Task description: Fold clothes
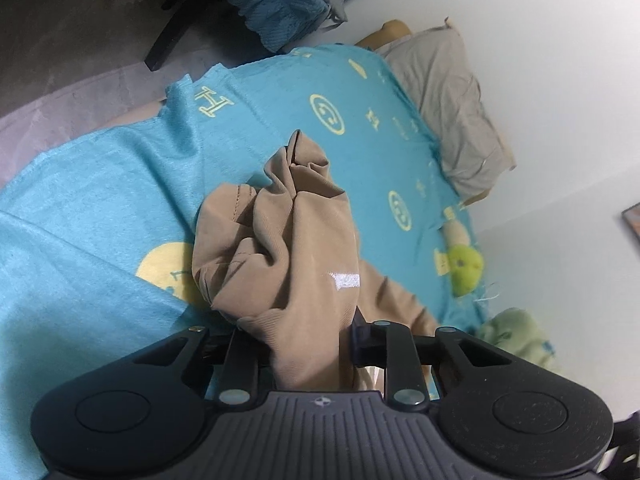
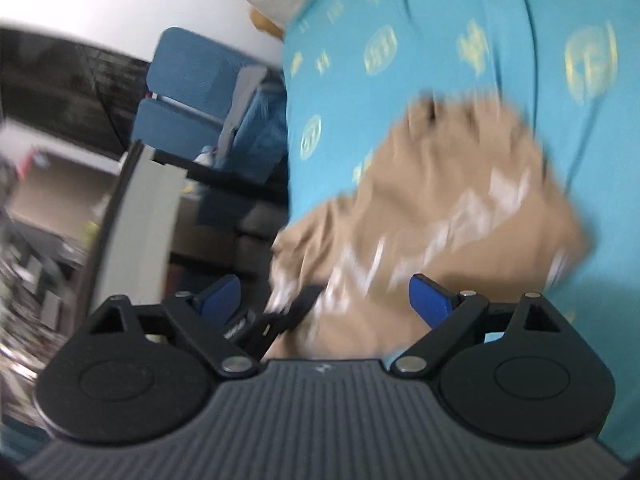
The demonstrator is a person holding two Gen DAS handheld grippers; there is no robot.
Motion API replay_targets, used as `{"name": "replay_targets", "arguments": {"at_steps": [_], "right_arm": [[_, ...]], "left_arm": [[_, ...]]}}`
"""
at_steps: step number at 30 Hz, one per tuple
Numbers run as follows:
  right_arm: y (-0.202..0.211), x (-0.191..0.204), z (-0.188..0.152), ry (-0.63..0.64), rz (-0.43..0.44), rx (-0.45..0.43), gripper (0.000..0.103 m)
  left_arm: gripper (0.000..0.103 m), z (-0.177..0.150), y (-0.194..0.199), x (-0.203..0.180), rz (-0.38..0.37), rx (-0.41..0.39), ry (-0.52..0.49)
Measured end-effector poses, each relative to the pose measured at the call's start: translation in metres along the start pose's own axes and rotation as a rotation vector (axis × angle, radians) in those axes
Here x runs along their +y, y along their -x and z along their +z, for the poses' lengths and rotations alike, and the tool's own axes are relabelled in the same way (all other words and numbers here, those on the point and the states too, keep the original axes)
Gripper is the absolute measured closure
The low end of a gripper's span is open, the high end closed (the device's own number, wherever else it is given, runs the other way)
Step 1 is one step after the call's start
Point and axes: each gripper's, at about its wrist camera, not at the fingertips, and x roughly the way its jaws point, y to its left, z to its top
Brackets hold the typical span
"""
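We see the left gripper (image 1: pixel 308 336) clenched on the crumpled tan fabric garment (image 1: pixel 280 232), bunched straight ahead of its jaws; right gripper (image 2: pixel 324 300) released, garment lying just ahead between its jaws.

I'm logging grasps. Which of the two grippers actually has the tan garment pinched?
The left gripper: its fingers are closed on the tan garment. The right gripper is open over it.

Bed covered by turquoise blanket (image 1: pixel 100 208) with yellow emblems; tan garment (image 1: pixel 280 240) bunched on it near centre, grey pillow (image 1: pixel 452 108) far right, green plush toy (image 1: pixel 464 268) at right edge.
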Motion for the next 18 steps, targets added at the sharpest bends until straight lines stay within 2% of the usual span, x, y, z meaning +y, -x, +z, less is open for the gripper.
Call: {"name": "replay_targets", "arguments": {"at_steps": [4, 11, 15, 18], "right_arm": [[-0.031, -0.029, -0.006, -0.199, 0.095, 0.104, 0.008], [-0.037, -0.046, -0.021, -0.375, 0.197, 0.096, 0.008], [-0.042, -0.036, -0.033, -0.354, 0.255, 0.162, 0.008], [-0.048, -0.043, -0.032, -0.377, 0.212, 0.133, 0.008]], "left_arm": [[0.08, 0.001, 0.003, 0.002, -0.042, -0.013, 0.031], [0.082, 0.003, 0.009, 0.005, -0.131, -0.042, 0.086], [0.082, 0.004, 0.012, 0.005, -0.17, -0.049, 0.11], [0.082, 0.004, 0.012, 0.005, -0.177, -0.05, 0.116]]}}
